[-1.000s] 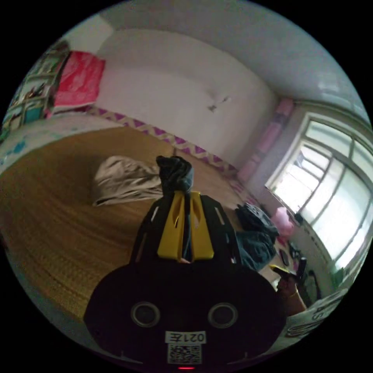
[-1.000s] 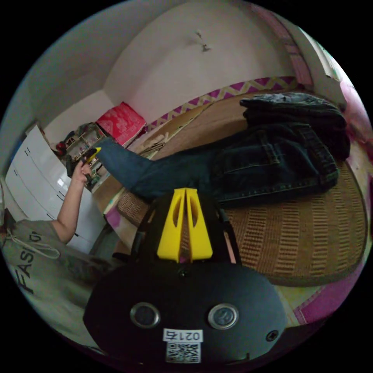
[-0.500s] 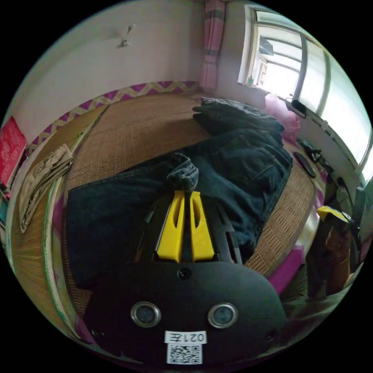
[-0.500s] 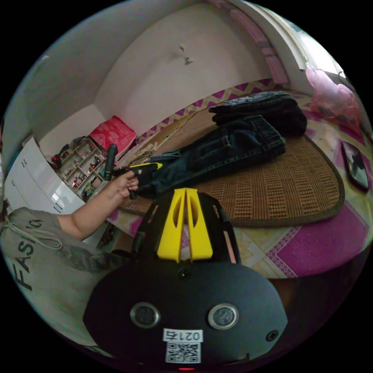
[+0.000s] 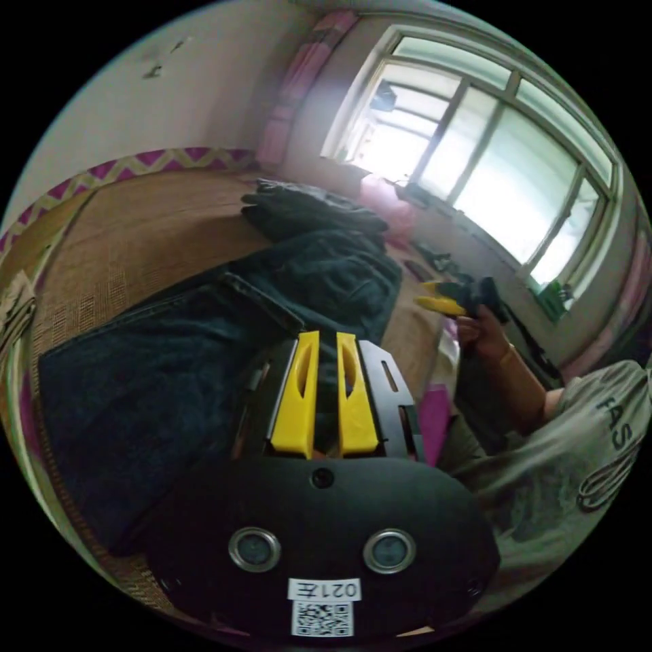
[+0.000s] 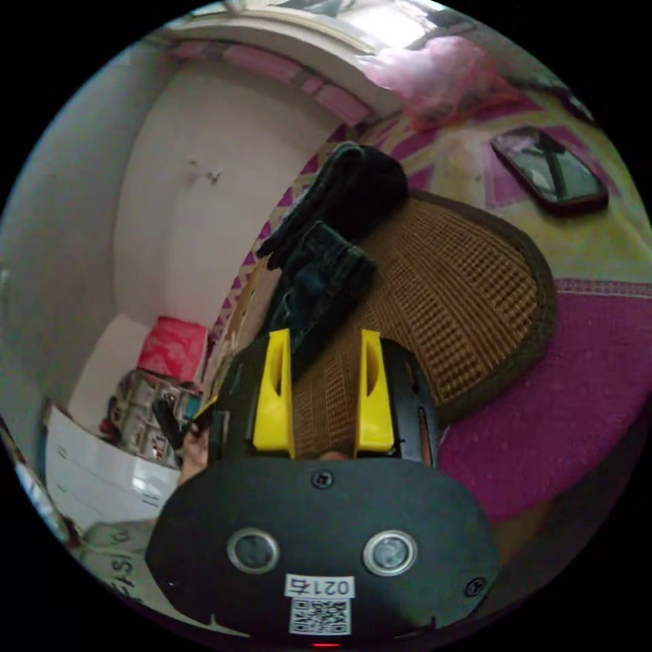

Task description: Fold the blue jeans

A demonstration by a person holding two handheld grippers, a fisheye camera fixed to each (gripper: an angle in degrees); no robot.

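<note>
**Jeans laid on the woven mat, both grippers free of them**

The blue jeans (image 5: 204, 353) lie spread flat on the woven straw mat (image 5: 136, 231), which serves here as the landmark. In the left gripper view they stretch across the mat's near part, one end reaching a pile of dark folded clothes (image 5: 305, 210) that sits on the mat toward the window (image 5: 475, 170). The left gripper (image 5: 324, 336) hangs just above the denim with its yellow jaws a little apart and nothing between them; whether the tips touch the cloth cannot be told.

Off the mat's window-side edge, the same view shows a person's hand (image 5: 482, 333) holding the right gripper (image 5: 441, 302), clear of the jeans, with a grey printed sleeve (image 5: 577, 435) behind it.

In the right gripper view the right gripper (image 6: 319, 339) is held over the mat (image 6: 462, 285) with its jaws spread wide and empty, bare weave visible between them. The jeans (image 6: 319, 278) run away along the mat's far side, with the dark folded pile (image 6: 353, 183) just beyond them. Past the mat's rounded edge lies a purple and yellow patterned cover (image 6: 577, 360), and on it, well apart from the mat, a phone (image 6: 550, 170) and a pink plastic bag (image 6: 441, 75).
</note>
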